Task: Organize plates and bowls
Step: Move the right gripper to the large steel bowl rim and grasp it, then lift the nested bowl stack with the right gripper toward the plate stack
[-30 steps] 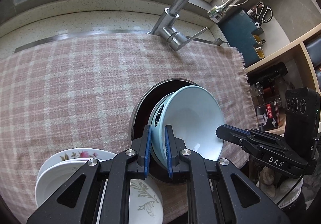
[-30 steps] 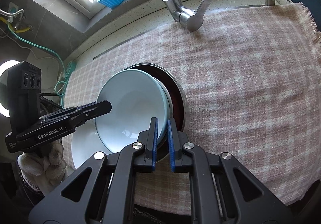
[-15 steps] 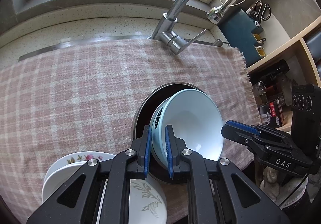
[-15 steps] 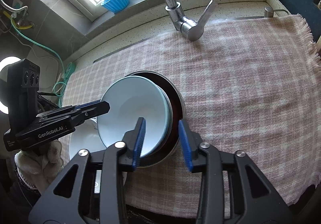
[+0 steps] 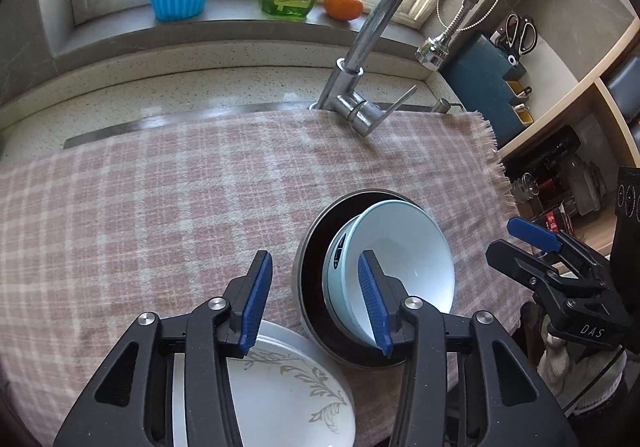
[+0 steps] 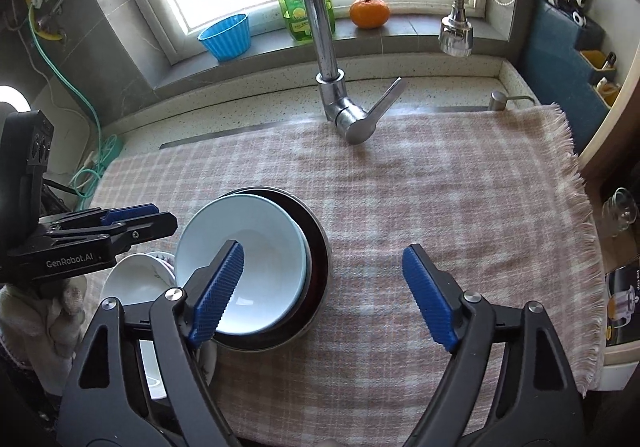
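Left wrist view shows the left gripper with its jaws parted to a middling gap, having just been opening; nothing is pressed between the pads, though the right-hand pad stands in front of the pale blue bowl. That bowl sits nested, a little tilted, inside a dark metal-rimmed bowl on the checked cloth. Just beside this pair, towards the camera, lies a white plate with a grey leaf pattern.

From the right wrist view the right gripper stands wide, its jaws also having just been opening, with only cloth between them and the pale blue bowl off to its left.

The step in hand looks like the release after nesting. To finish it well, both grippers should draw back and upward with pads clear of the rim, so the tilted bowl is not dragged or tipped (it does not seem fully seated). A gentle nudge may be wanted to settle it flat before turning to the plates.

Much is hard to read. The left gripper's body covers most of the plate, and whether more plates lie under it cannot be told from there; the right wrist view shows a floral-edged dish partly behind the left gripper. How the blue bowl's base meets the dark bowl is hidden. Gloved hands show only at the edges.
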`<state>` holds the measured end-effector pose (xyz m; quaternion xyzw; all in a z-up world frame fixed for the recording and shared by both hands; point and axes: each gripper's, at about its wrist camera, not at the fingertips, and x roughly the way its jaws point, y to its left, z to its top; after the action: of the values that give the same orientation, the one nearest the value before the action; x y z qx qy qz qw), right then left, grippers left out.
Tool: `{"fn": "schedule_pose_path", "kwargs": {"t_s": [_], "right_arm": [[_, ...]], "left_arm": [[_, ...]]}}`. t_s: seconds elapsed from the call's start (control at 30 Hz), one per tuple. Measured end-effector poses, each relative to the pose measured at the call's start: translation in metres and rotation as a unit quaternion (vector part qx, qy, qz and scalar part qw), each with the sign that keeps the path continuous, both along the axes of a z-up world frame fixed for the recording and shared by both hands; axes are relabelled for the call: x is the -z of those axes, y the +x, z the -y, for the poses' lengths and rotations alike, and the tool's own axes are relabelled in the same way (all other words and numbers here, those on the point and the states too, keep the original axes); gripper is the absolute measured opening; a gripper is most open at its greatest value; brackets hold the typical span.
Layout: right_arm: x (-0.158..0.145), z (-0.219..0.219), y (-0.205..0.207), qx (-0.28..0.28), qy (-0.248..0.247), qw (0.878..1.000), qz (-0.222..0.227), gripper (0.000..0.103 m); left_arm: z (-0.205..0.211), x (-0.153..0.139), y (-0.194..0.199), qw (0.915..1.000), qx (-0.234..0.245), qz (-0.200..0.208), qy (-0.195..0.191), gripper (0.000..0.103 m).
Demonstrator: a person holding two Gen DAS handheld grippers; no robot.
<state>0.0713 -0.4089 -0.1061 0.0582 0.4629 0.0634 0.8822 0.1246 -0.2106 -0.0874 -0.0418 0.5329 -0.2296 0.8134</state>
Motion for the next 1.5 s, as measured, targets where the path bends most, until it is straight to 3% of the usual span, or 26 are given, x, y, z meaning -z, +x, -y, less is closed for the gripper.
{"fn": "schedule_pose_path", "kwargs": {"t_s": [0.33,0.57,0.8,1.0,1.13,1.2,1.33,1.5], "right_arm": [[-0.006,-0.003,-0.005,0.006,-0.032,0.999,0.023,0.084],[-0.007,-0.002,-0.007,0.011,-0.047,0.998,0.032,0.085],[-0.002,0.001,-0.006,0.009,-0.040,0.999,0.026,0.084],[0.021,0.030,0.000,0.019,0.081,0.996,-0.013,0.082],[0.041,0.048,0.004,0.032,0.148,0.987,-0.050,0.052],[0.049,0.054,0.004,0.038,0.175,0.982,-0.061,0.049],[0.059,0.057,0.005,0.036,0.206,0.975,-0.075,0.041],[0.066,0.052,0.006,0.026,0.215,0.972,-0.088,0.036]], "left_arm": [[-0.016,0.004,0.004,0.9998,-0.015,0.002,0.017,0.044],[-0.015,0.006,0.001,0.9985,-0.013,0.016,0.050,0.044],[-0.014,0.016,0.003,0.9990,-0.015,0.000,0.043,0.044],[-0.016,0.020,0.006,0.9996,-0.016,-0.016,0.019,0.044],[-0.018,0.023,0.009,0.9995,-0.019,-0.025,0.006,0.039],[-0.019,0.024,0.010,0.9993,-0.021,-0.032,-0.001,0.036],[-0.019,0.029,0.011,0.9987,-0.014,-0.047,-0.013,0.027],[-0.013,0.034,0.011,0.9982,-0.006,-0.058,-0.017,0.024]]}}
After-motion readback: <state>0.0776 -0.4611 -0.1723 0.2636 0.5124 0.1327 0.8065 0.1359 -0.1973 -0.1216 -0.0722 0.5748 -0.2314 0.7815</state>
